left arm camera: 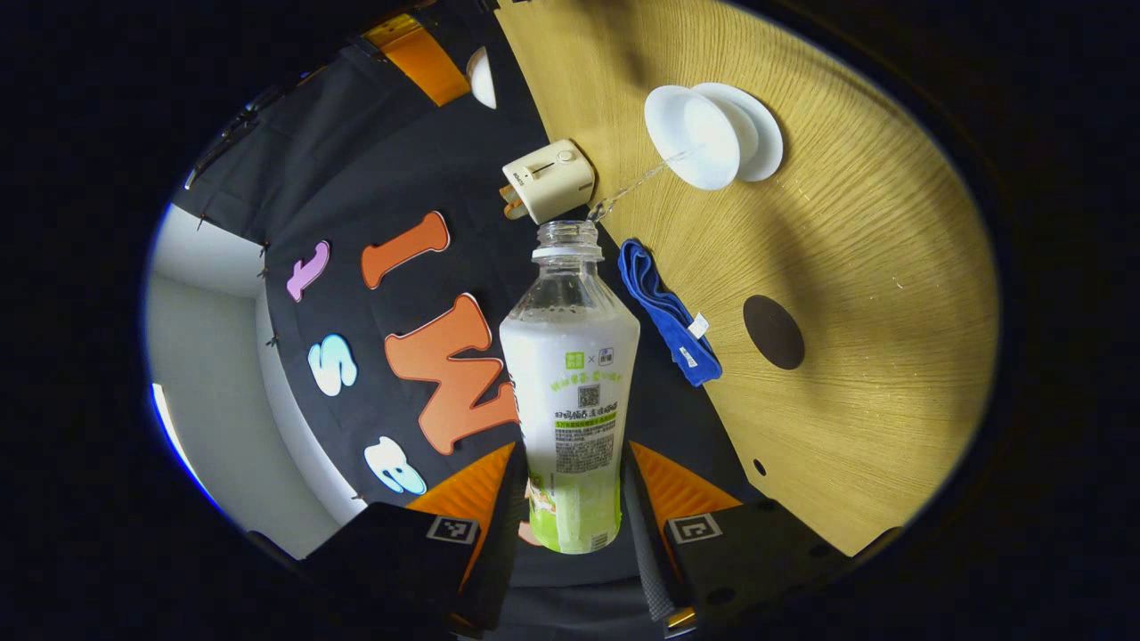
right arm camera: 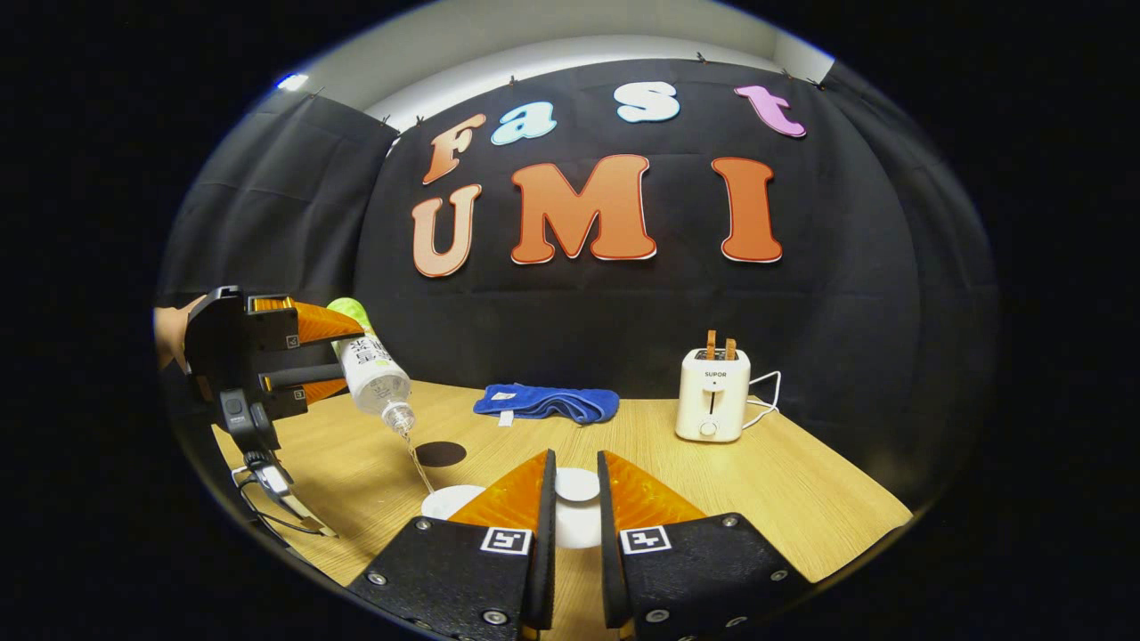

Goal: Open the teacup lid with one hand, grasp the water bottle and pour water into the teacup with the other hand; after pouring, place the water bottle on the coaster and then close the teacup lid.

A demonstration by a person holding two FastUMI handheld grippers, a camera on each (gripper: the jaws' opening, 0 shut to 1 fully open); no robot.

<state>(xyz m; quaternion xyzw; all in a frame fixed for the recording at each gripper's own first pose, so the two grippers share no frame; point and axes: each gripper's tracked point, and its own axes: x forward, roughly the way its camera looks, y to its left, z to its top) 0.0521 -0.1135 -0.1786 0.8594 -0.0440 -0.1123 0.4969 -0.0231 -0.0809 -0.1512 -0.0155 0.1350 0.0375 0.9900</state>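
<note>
Water bottle (left arm camera: 570, 392) sits clamped between my left gripper (left arm camera: 570, 499) fingers, tilted mouth-down, a thin stream of water (left arm camera: 637, 182) running from its neck to the white teacup (left arm camera: 704, 133) on its saucer (left arm camera: 757, 133). The left gripper view gives me the cup from above, with the dark round coaster (left arm camera: 773, 331) bare on the desk (left arm camera: 873, 267) well apart from it. The right gripper view shows the pour from the side: bottle (right arm camera: 370, 365) angled down, the cup's rim (right arm camera: 445, 501) just left of my right gripper (right arm camera: 574, 507). Its fingers are close together around the white lid (right arm camera: 577, 485); I cannot tell if both press on it. Blue cloth (right arm camera: 548, 402) and a cream toaster (right arm camera: 712, 393) stand near the black booth wall (right arm camera: 873, 294). Desk is light wood.
</note>
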